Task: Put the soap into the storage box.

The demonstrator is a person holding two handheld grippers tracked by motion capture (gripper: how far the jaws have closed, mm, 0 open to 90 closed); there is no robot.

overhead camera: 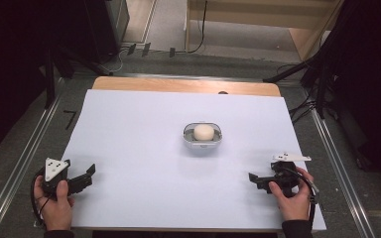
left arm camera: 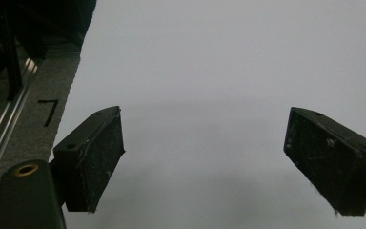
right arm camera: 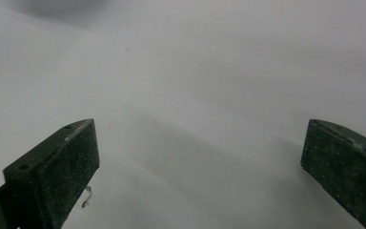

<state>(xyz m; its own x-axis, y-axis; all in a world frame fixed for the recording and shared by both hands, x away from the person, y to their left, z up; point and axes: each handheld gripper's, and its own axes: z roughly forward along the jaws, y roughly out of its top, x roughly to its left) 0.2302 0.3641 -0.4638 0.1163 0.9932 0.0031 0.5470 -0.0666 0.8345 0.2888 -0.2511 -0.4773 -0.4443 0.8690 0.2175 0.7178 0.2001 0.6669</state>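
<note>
A small grey-white bowl [overhead camera: 202, 142] stands at the middle of the white table sheet [overhead camera: 144, 148], with a pale round ball [overhead camera: 204, 132] inside it. My left gripper [overhead camera: 88, 174] rests near the front left edge of the sheet, held by a hand, its jaws wide apart and empty. In the left gripper view the left gripper [left arm camera: 202, 162] looks over bare white sheet. My right gripper [overhead camera: 254, 179] lies at the front right in the other hand, pointing left. The right gripper [right arm camera: 198, 176] has both pads far apart over bare sheet, nothing between them.
The wooden table end [overhead camera: 183, 85] shows beyond the sheet. Metal rails [overhead camera: 27, 148] run along both sides of the table. Dark stands and cables [overhead camera: 317, 84] crowd the right side, and a black mark [left arm camera: 47, 110] sits on the grey floor at left.
</note>
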